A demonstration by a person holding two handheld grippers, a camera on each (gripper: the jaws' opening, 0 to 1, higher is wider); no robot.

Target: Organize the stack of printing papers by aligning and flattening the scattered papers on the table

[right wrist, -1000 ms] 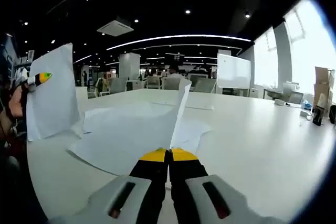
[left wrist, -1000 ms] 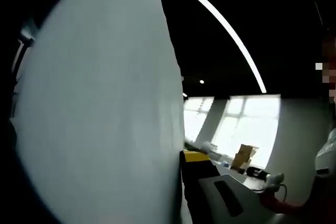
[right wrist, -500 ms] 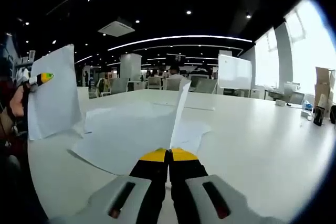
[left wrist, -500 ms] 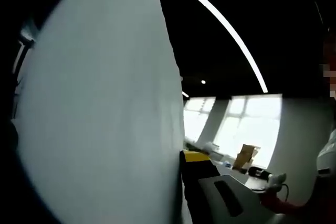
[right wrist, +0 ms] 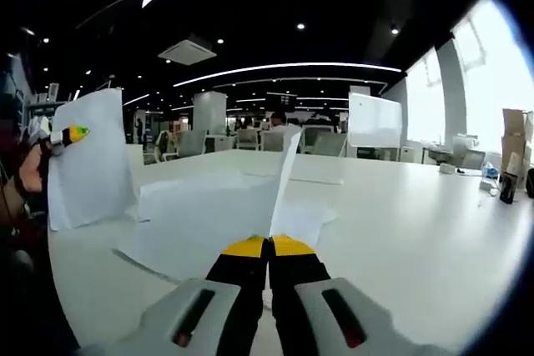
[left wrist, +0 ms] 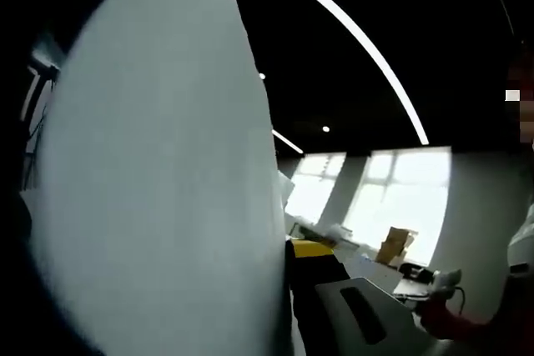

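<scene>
Two yellow-tipped black jaws of the right gripper (right wrist: pixel 269 246) stand pressed together in the right gripper view, pinching the near edge of a thin white sheet of printing paper (right wrist: pixel 284 183) that rises edge-on straight up from between the tips. Just beyond the jaws, a loose spread of white printing papers (right wrist: pixel 200 218) lies overlapping and unaligned on the broad white table (right wrist: pixel 400 231), their edges fanned toward the left and slightly lifted off the surface. Farther to the left, the left gripper (right wrist: pixel 73 133), seen as a small yellow and green tip, grips a second white sheet of paper (right wrist: pixel 92 160) that stands upright with its lower edge down at the table, well apart from the right gripper's own sheet. A person's hand (right wrist: pixel 33 168) shows behind that tip at the left edge.

In the left gripper view, one yellow-tipped black jaw (left wrist: pixel 317 249) rises from the bottom, lying flat against the large white sheet (left wrist: pixel 158 181) that covers the left half of the frame; the other jaw is hidden behind the paper, so the gripper appears clamped on the sheet's edge. To the right of the jaw, bright windows (left wrist: pixel 392 198) and a brown cardboard box (left wrist: pixel 394 243) stand in the distance.

Beyond the table in the right gripper view stand grey office chairs (right wrist: pixel 250 137), a white board (right wrist: pixel 371 121) and long ceiling light strips (right wrist: pixel 284 68).
</scene>
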